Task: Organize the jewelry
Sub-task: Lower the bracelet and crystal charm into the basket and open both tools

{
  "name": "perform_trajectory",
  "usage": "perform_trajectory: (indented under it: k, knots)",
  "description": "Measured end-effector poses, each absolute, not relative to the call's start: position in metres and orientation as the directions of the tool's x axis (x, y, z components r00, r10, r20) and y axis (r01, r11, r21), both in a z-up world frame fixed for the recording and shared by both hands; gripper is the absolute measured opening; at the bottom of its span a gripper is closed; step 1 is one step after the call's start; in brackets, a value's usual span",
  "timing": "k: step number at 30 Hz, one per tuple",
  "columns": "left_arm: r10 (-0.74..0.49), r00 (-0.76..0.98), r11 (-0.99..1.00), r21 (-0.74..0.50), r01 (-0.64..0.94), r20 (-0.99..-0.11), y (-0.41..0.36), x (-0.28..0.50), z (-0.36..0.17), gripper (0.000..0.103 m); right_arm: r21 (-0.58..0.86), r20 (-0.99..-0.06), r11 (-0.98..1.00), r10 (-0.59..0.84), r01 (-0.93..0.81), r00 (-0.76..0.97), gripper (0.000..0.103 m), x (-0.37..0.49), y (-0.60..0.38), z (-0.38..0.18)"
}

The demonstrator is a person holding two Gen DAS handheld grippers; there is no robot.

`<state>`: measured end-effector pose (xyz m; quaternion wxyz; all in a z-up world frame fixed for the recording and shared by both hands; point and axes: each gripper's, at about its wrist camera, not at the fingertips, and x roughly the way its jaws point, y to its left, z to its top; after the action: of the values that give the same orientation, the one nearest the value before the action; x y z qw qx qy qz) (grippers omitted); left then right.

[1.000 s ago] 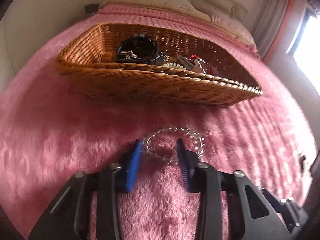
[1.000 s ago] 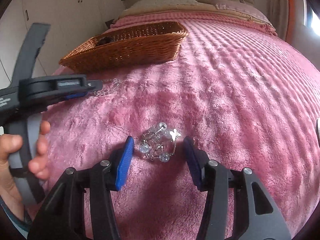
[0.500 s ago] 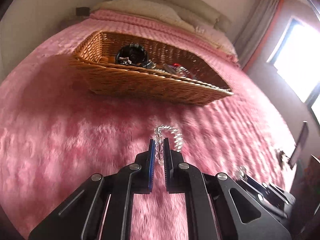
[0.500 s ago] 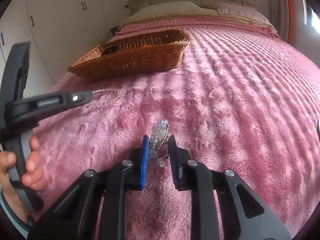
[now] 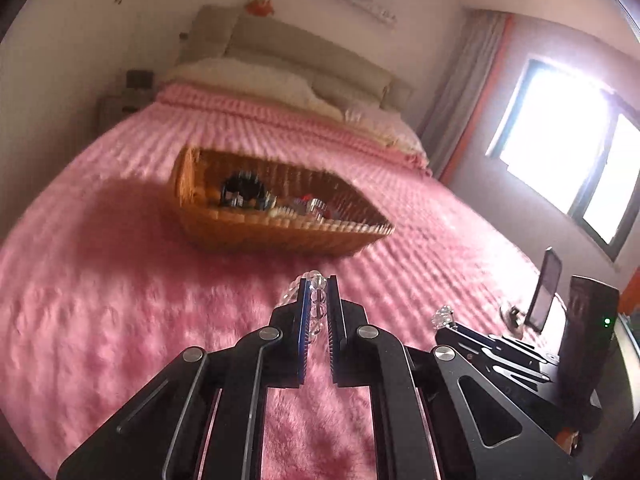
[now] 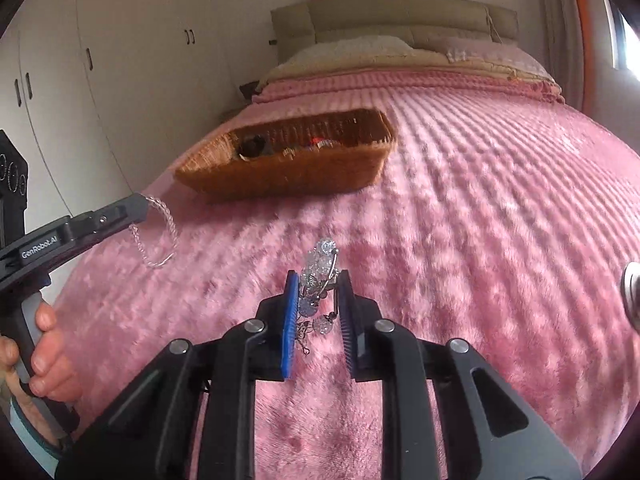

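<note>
Underneath everything I see a fluffy pink blanket [image 6: 460, 208] spread over a bed, ridged in rows toward the beige pillows [image 6: 360, 50] and padded headboard [image 6: 400, 14]. White wardrobe doors [image 6: 100, 60] line one wall; a bright window [image 5: 568, 152] with a grey curtain [image 5: 460, 92] sits on the other side. A wicker basket [image 6: 288, 172] rests on the blanket ahead of both tools, holding a dark item and small bits I can't make out through the blur.

My left gripper [image 5: 319, 284] has just closed, and it pinches a clear bead bracelet [image 6: 158, 232] that dangles clear of the blanket. My right gripper [image 6: 318, 280] has also just closed, clamped on a crystal charm bracelet [image 6: 320, 276], its beads poking out above the tips. Nothing lies between either tool and the basket. A phone on a stand [image 5: 544, 292] sits at the bed's edge near the window side.
</note>
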<state>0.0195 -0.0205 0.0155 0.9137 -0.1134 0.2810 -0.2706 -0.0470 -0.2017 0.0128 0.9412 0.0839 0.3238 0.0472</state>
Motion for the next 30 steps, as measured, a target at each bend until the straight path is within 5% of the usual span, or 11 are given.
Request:
perform_trajectory:
  k: [15, 30]
  knots:
    - [-0.518, 0.775, 0.855, -0.261, 0.449, -0.362, -0.053, 0.128, 0.081, 0.006, 0.134, -0.529, 0.984, 0.168, -0.113, 0.832, 0.017, 0.077, -0.191, 0.087]
    - [-0.480, 0.707, 0.877, -0.299, 0.376, -0.519, -0.077, 0.227, 0.007, 0.006, 0.210, -0.695, 0.975, 0.198, -0.068, 0.692, 0.018, 0.221, -0.209, 0.019]
